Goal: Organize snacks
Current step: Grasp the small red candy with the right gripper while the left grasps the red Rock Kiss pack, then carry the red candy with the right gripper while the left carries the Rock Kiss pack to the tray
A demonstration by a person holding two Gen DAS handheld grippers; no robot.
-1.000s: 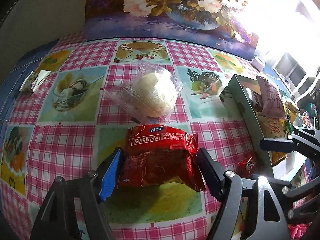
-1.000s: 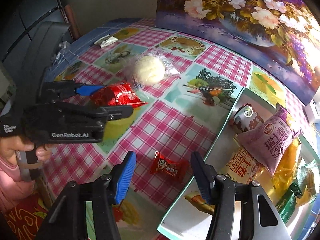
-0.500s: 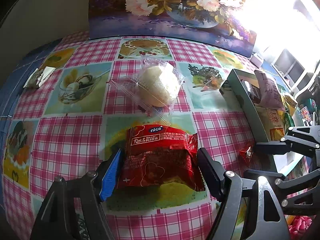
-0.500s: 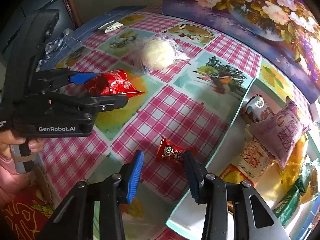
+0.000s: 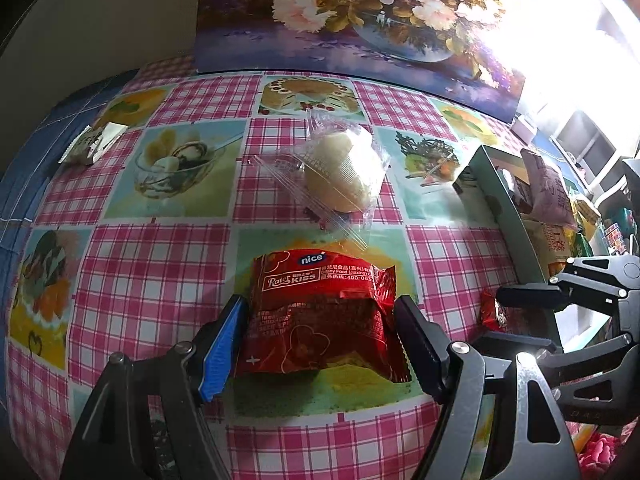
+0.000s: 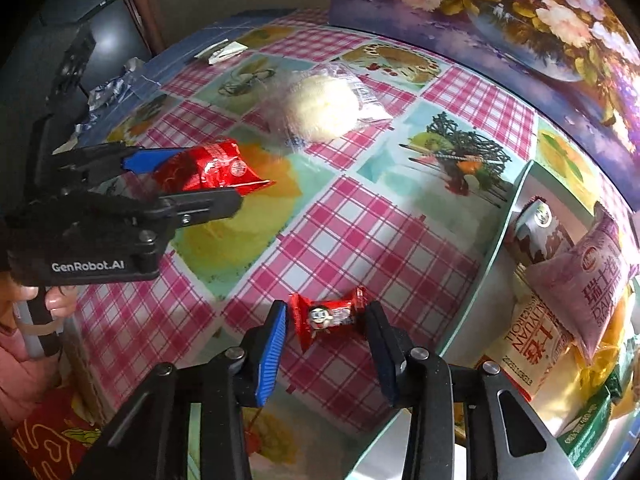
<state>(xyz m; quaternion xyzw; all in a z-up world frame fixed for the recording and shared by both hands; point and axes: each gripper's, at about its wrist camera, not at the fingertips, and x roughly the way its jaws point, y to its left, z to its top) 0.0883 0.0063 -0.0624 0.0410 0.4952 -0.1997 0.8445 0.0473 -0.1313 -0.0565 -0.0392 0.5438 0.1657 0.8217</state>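
Item: our right gripper (image 6: pixel 326 344), fingers narrowed onto the ends of the small red candy (image 6: pixel 326 314), its long axis spanning the gap, box (image 6: pixel 496 264) just right; our left gripper (image 5: pixel 316 344) clamps the red pack (image 5: pixel 320 312) sideways on the checked surface (image 5: pixel 160 264), bun (image 5: pixel 342 172) beyond.

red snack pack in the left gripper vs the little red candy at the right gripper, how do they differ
The red snack pack is far larger, a plump pillow pack; the red candy is small with twisted ends. The pack carries white lettering; the candy shows a cartoon face. The pack sits farther from the tray; the candy lies beside it. Both are glossy red, each between gripper fingers.
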